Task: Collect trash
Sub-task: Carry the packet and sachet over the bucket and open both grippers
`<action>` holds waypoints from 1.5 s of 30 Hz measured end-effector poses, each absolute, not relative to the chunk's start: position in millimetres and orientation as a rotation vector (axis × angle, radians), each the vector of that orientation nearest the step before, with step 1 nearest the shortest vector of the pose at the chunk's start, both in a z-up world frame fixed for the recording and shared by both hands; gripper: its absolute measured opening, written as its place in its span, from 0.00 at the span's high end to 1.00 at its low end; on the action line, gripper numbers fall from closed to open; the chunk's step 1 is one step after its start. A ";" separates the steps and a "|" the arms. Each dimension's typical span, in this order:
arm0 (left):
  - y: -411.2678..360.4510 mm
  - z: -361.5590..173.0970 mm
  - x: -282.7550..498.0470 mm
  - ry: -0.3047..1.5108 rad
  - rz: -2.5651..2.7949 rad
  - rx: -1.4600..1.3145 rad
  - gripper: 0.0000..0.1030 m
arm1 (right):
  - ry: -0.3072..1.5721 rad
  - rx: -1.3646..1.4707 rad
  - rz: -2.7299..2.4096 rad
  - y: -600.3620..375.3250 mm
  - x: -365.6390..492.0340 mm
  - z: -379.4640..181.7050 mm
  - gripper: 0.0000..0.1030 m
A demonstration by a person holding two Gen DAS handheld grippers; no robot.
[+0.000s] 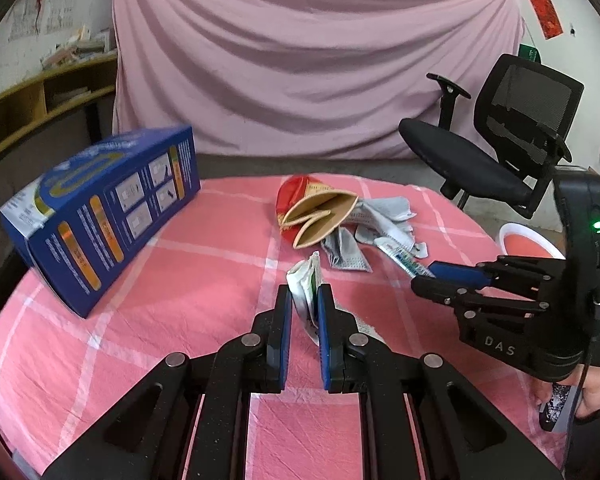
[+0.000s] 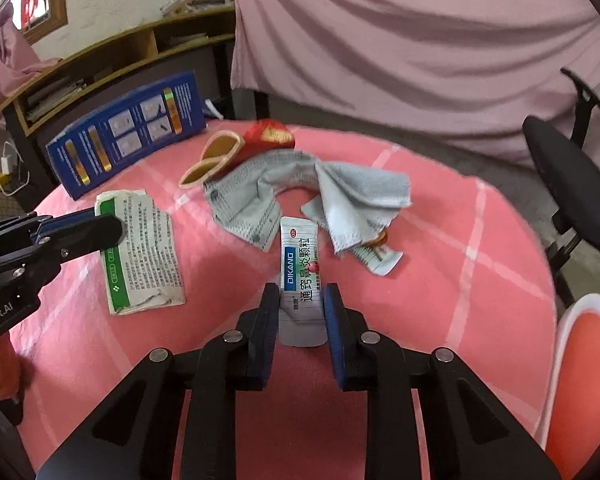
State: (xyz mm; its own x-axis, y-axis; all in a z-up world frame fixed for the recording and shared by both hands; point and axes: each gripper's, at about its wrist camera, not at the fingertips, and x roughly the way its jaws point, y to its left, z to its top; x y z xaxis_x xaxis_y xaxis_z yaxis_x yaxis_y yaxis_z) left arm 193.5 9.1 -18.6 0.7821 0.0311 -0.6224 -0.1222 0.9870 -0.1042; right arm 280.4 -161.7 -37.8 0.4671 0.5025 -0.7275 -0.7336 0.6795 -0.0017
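Observation:
My left gripper (image 1: 305, 294) is shut on a crumpled white-and-green paper packet (image 1: 306, 280), which stands on edge between the blue pads. In the right wrist view that packet (image 2: 144, 248) lies flat-faced on the pink checked tablecloth (image 2: 440, 240), with the left gripper (image 2: 106, 224) at its top left corner. My right gripper (image 2: 302, 300) holds a white sachet with a blue label (image 2: 300, 256) by its near end, both pads against its edges. Seen from the left wrist, the sachet (image 1: 400, 258) sticks out of the right gripper (image 1: 424, 276).
Grey face masks (image 2: 340, 192) lie in a heap mid-table, with another small sachet (image 2: 382, 262) poking out beneath. Behind them are red paper cups (image 2: 228, 152) and a blue box (image 2: 128, 132). A red bin with a white rim (image 2: 580, 360) stands at the right, a black office chair (image 1: 500, 144) beyond.

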 end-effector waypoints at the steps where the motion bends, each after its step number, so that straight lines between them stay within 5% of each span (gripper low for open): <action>1: 7.3 -17.2 190.7 0.652 0.089 -0.131 0.92 | 0.733 -0.324 0.766 -165.5 277.3 -33.3 0.80; 26: -93.1 58.5 175.5 0.185 0.017 0.051 0.94 | 0.065 0.012 0.492 -288.9 219.2 53.8 0.80; 45: -228.0 84.1 241.4 0.209 -0.301 0.008 0.94 | 0.083 0.202 0.118 -420.2 246.0 54.3 0.80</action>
